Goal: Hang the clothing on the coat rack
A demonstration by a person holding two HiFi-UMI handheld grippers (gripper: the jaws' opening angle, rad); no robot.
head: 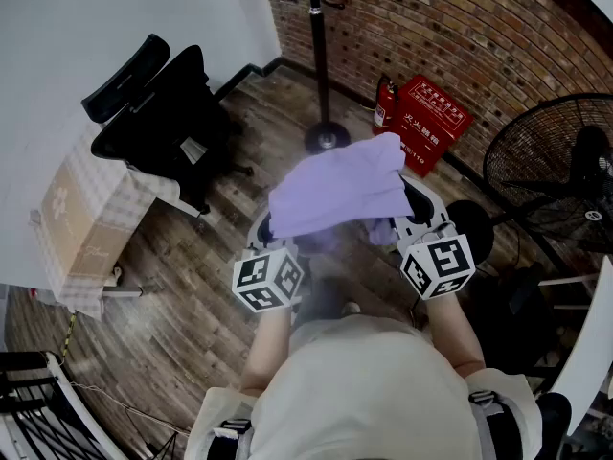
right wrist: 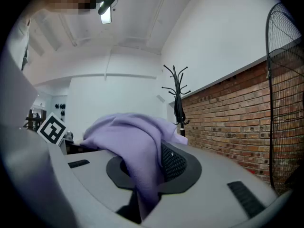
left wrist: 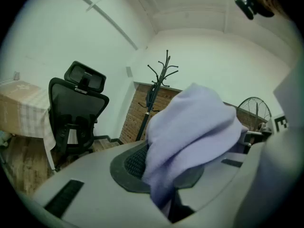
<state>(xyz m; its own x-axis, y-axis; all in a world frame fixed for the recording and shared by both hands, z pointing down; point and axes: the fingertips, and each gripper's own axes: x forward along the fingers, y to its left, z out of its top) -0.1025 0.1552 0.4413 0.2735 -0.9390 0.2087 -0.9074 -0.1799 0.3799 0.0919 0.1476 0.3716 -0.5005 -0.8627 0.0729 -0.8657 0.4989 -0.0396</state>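
A lilac garment [head: 342, 193] hangs spread between my two grippers in front of the person's chest. My left gripper [head: 283, 230] is shut on its left edge, where the cloth [left wrist: 190, 137] bunches between the jaws. My right gripper [head: 414, 220] is shut on the right edge, the cloth [right wrist: 137, 151] draped over its jaws. A black coat rack [head: 319, 56] stands straight ahead on a round base by the brick wall. It shows as a branched pole [left wrist: 159, 87] in the left gripper view and as a branched pole [right wrist: 176, 96] in the right gripper view.
A black office chair [head: 168, 123] stands at the left beside a table with a checked cloth [head: 81, 228]. A red extinguisher box [head: 429, 121] sits at the wall right of the rack. A floor fan [head: 556, 166] stands at the right.
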